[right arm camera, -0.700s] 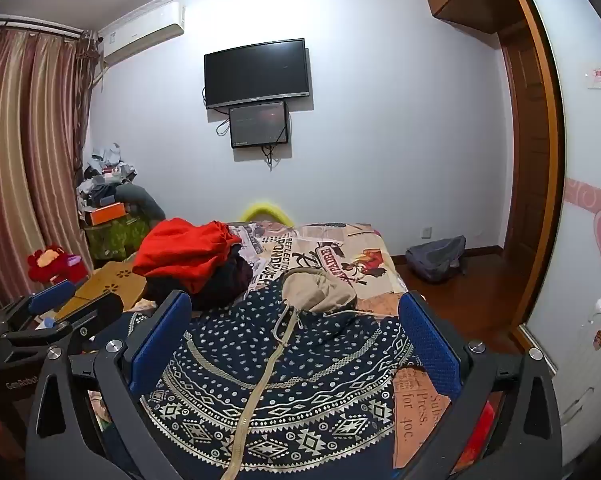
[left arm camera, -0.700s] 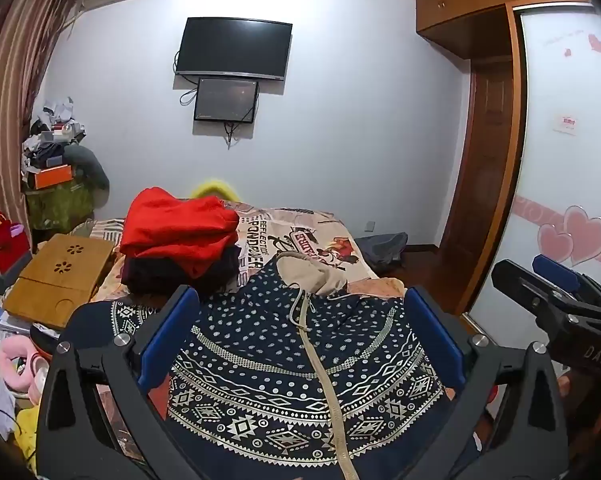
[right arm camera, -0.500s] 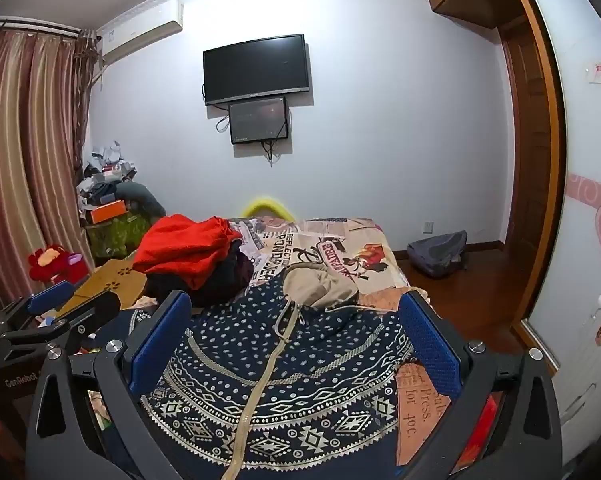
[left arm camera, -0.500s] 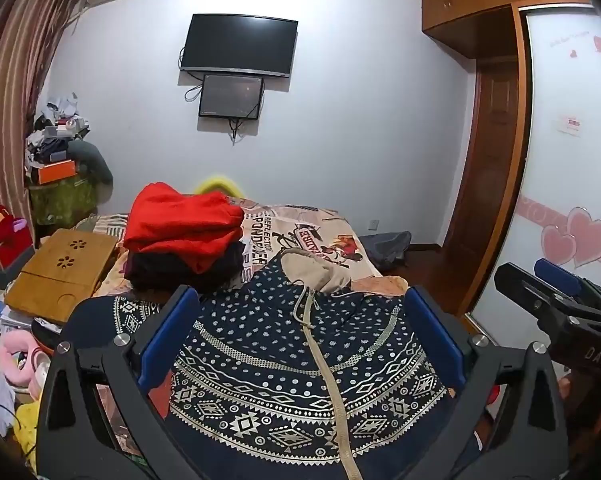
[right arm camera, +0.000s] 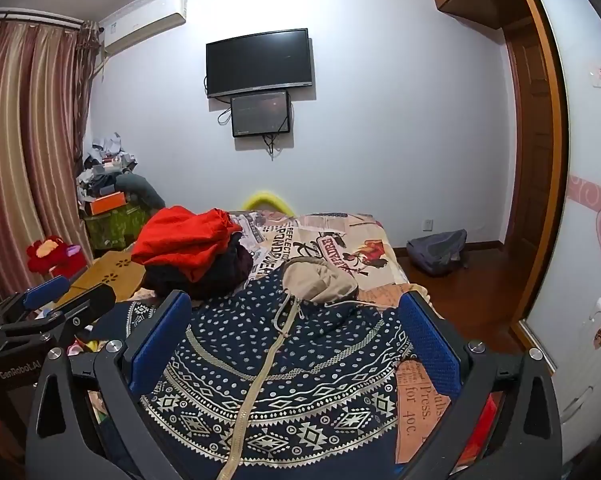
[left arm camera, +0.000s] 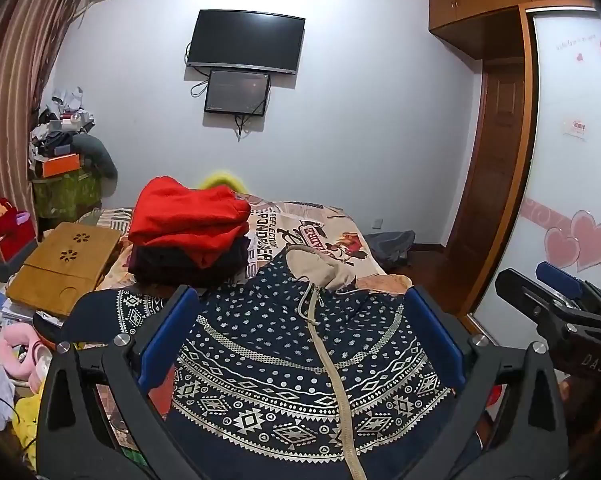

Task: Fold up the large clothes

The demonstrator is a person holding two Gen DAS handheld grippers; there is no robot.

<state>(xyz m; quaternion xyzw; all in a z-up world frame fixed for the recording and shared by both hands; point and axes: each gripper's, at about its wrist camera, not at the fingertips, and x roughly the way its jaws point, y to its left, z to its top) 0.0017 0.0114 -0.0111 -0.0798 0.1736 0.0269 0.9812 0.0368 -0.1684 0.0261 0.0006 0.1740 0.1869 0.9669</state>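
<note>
A navy patterned hooded jacket (left arm camera: 284, 364) with a beige zipper and beige hood lies spread flat on the bed, front up, hood pointing away; it also shows in the right wrist view (right arm camera: 284, 368). My left gripper (left arm camera: 300, 332) is open and empty, held above the jacket's lower part. My right gripper (right arm camera: 294, 336) is open and empty, also above the jacket. Each gripper shows at the edge of the other's view: the right gripper (left arm camera: 556, 304), the left gripper (right arm camera: 52, 304).
A stack of folded clothes, red on top of dark (left arm camera: 188, 232), sits on the bed (left arm camera: 324, 236) left of the hood. A wooden lap table (left arm camera: 60, 264) and clutter lie to the left. A wardrobe (left arm camera: 572, 160) and a grey bag (right arm camera: 436, 252) are on the right.
Both grippers have tilted slightly, so the jacket sits a little lower in both views. Nothing was taken hold of or moved.
</note>
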